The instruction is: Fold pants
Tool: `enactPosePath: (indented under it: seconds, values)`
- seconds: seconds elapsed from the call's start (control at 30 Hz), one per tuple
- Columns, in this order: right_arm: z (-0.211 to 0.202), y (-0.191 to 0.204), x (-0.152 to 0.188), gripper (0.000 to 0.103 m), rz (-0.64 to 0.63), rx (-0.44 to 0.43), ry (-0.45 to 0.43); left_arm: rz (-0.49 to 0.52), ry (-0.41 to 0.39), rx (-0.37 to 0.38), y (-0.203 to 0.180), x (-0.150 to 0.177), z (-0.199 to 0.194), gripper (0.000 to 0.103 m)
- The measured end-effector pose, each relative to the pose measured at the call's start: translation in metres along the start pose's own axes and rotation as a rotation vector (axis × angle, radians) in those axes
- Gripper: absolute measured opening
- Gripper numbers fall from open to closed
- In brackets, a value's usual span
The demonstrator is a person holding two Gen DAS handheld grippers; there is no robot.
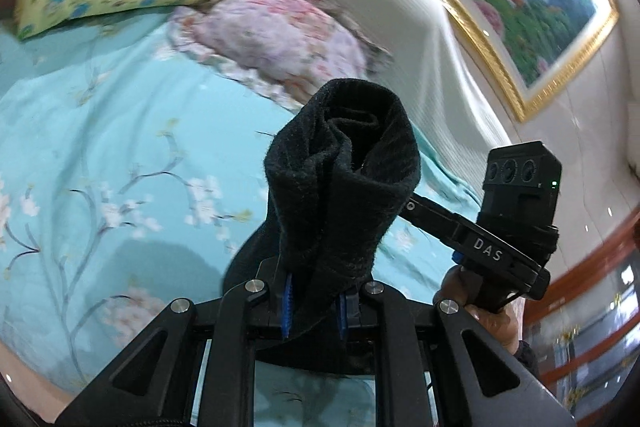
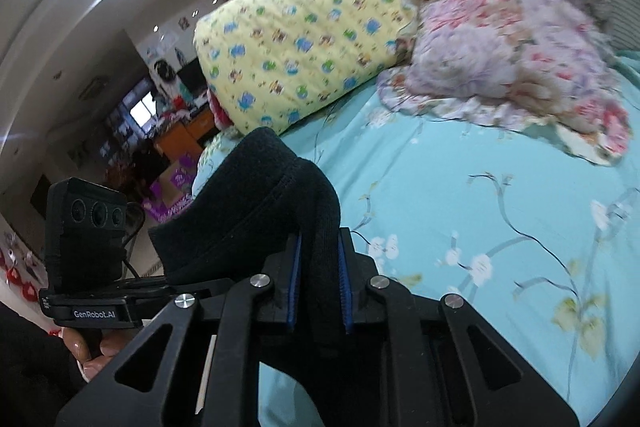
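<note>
Each tool held the black pants (image 1: 340, 187), lifted above the bed (image 1: 120, 147): the left tool (image 1: 314, 303) and right tool (image 2: 320, 287) were both clamped narrow on bunched cloth. The thick wad could slip free. It pointed toward 12 o'clock; the pants' long axis was hidden.

Both grippers are black, with silver round screws on the link arms and blue ribbed pads (image 2: 345, 291) inside the fingers. Beside the right gripper (image 2: 318, 291), a black camera box (image 2: 86, 227) sits above white "GenRobot.AI" lettering.
</note>
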State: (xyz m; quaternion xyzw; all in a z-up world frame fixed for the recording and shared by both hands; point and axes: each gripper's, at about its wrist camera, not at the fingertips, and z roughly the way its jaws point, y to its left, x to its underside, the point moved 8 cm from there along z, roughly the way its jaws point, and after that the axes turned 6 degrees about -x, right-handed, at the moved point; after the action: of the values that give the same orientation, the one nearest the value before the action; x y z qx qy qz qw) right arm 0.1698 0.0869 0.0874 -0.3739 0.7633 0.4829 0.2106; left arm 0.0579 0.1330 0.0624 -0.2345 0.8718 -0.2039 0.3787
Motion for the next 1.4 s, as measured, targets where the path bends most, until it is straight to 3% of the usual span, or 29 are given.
enactPosePath:
  seconds: [0.3, 0.7, 1.4]
  values:
    - [-0.066, -0.025, 0.031, 0.017, 0.087, 0.02, -0.108, 0.112, 0.064, 0.034, -0.06, 0.029, 0.023, 0.015]
    - [-0.121, -0.065, 0.077, 0.017, 0.211, 0.045, -0.212, 0.243, 0.163, 0.063, -0.12, 0.078, 0.058, 0.015]
    - [-0.161, -0.118, 0.137, 0.017, 0.368, 0.079, -0.278, 0.414, 0.273, 0.041, -0.163, 0.135, 0.116, 0.018]
